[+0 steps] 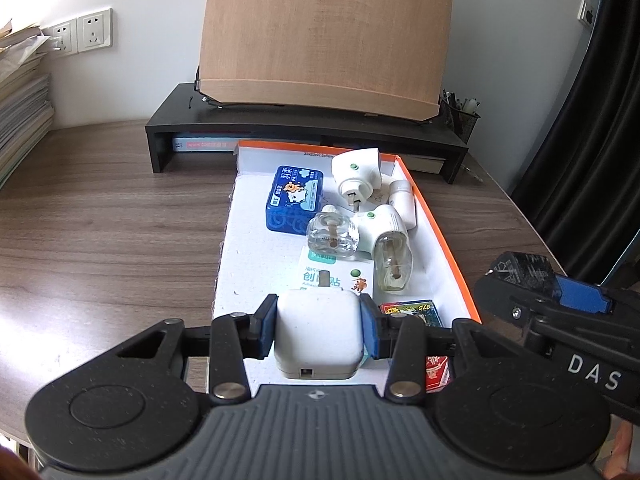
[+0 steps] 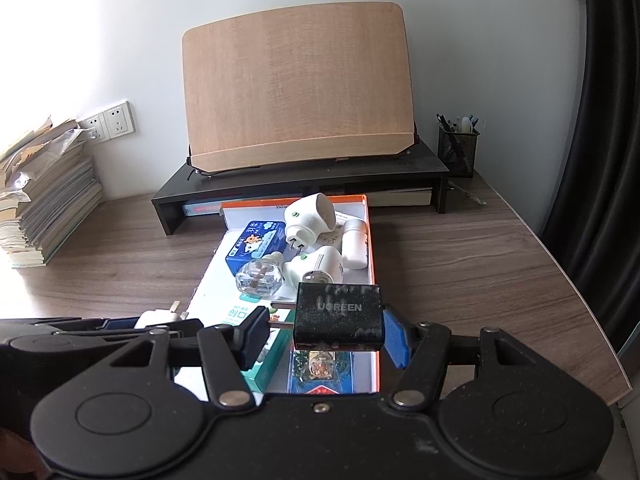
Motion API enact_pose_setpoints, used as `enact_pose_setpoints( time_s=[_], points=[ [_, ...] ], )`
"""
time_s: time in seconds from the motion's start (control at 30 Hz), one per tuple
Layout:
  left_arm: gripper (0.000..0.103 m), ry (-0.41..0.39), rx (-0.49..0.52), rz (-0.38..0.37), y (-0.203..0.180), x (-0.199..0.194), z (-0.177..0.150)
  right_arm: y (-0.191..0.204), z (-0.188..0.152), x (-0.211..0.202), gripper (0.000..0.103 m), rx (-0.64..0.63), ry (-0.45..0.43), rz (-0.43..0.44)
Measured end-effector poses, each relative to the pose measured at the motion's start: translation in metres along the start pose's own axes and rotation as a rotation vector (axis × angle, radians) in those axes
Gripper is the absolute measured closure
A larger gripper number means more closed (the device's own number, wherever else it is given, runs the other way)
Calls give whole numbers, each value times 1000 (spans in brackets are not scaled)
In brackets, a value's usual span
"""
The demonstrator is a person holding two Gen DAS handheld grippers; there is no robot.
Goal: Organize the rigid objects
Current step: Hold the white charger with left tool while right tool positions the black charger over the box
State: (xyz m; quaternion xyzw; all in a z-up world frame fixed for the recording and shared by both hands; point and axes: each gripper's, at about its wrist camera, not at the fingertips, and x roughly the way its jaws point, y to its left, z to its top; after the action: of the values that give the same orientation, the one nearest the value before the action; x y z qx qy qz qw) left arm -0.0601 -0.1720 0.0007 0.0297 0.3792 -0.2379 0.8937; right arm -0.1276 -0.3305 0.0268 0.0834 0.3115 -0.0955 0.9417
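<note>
My left gripper [image 1: 318, 326] is shut on a white cube charger [image 1: 318, 332], its blue pads pressing both sides, prongs pointing away over the near end of the open box [image 1: 440, 236]. My right gripper [image 2: 326, 334] is shut on a black UGREEN charger [image 2: 338, 316], held with its prongs against the left pad, above the box's near right corner. In the box [image 2: 370, 248] lie a blue tin [image 1: 295, 196], two white plug-in devices [image 1: 356, 174] [image 1: 386, 226], a clear glass bottle [image 1: 332, 236], a small white bottle [image 1: 402, 196], a teal packet [image 1: 320, 276] and card packs [image 1: 412, 312].
Behind the box stands a black desk riser [image 2: 304, 182] bearing a wooden book stand [image 2: 298, 88]. A mesh pen holder [image 2: 458, 148] is at the back right, a stack of books [image 2: 48, 216] at the left. Dark curtain [image 2: 600, 120] hangs on the right. Bare wooden desk [image 1: 112, 232] flanks the box.
</note>
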Motion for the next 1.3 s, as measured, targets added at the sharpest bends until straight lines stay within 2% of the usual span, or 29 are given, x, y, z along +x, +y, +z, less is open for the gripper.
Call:
enact_pose_setpoints(
  time_s=[0.63, 1.3],
  points=[
    [61, 20, 11, -10, 4, 21, 14, 3, 18, 31, 31, 6, 12, 6],
    [61, 74, 2, -10, 12, 42, 11, 5, 14, 53, 31, 15, 64, 0]
  ],
)
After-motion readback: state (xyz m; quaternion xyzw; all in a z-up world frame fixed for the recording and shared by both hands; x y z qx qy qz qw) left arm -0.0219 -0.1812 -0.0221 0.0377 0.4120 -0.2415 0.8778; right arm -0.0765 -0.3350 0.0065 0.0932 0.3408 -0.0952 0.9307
